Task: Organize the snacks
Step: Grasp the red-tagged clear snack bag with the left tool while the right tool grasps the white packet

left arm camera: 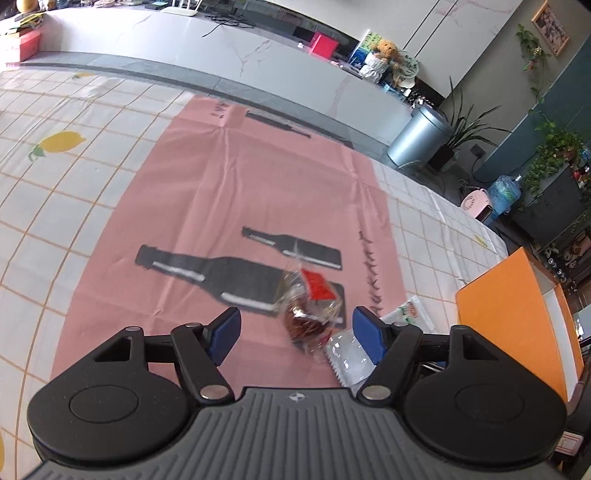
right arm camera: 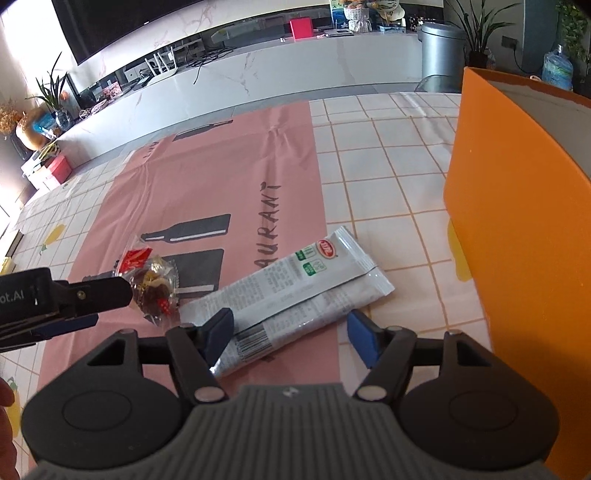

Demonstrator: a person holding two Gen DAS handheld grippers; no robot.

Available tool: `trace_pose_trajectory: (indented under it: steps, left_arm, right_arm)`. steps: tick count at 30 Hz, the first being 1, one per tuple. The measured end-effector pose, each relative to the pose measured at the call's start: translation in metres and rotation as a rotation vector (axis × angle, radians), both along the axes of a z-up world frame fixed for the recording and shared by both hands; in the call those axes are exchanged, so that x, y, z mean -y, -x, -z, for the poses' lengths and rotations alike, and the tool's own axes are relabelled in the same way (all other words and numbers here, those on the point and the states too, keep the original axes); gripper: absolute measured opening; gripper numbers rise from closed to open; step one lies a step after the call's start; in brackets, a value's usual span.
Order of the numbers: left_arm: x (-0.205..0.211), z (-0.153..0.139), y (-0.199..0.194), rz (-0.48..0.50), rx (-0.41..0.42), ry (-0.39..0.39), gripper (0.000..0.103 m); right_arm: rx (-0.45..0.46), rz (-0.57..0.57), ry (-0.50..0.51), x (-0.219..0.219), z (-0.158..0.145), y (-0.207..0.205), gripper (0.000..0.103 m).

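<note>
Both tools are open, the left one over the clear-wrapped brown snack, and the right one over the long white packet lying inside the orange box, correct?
Not quite. The long white packet lies on the tablecloth beside the orange box, not inside it, as the right wrist view shows. The rest holds.

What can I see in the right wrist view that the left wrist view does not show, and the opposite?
Only the right wrist view shows the whole silver snack packet, the right gripper and the television. Only the left wrist view shows the pink heater. Both show the clear-wrapped dark snack, the left gripper, open, and the orange box.
</note>
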State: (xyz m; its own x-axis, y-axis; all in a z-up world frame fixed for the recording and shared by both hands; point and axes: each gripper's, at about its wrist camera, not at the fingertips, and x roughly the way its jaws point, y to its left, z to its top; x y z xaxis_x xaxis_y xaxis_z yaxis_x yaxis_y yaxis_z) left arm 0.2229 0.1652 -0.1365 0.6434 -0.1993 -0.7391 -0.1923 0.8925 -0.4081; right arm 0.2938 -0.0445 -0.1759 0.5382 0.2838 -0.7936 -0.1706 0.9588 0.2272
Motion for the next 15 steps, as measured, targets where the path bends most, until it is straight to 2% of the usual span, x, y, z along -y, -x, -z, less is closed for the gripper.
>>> trace_pose_trajectory:
  steps: [4, 6, 8, 10, 13, 15]
  left_arm:
    - [0.005, 0.001, -0.012, 0.01, 0.001, -0.019, 0.079]
    - [0.008, 0.004, -0.02, 0.021, -0.013, -0.022, 0.074]
    - [0.01, 0.008, -0.025, 0.033, -0.031, -0.027, 0.061]
    - [0.012, 0.011, -0.027, 0.043, -0.046, -0.028, 0.053]
    - [0.008, 0.012, -0.026, 0.042, -0.043, -0.02, 0.047]
    - [0.002, 0.011, -0.023, 0.022, -0.048, -0.042, 0.046]
  right_arm:
    - [-0.004, 0.018, -0.022, 0.0, 0.001, -0.01, 0.066]
    - [-0.003, 0.024, -0.031, -0.001, 0.002, -0.014, 0.066]
    - [0.004, 0.015, -0.022, -0.005, 0.002, -0.017, 0.066]
    - [0.014, -0.004, -0.012, -0.009, 0.003, -0.018, 0.066]
    - [0.029, -0.034, 0.005, -0.016, 0.004, -0.02, 0.066]
    - [0.037, -0.051, 0.012, -0.022, 0.005, -0.021, 0.066]
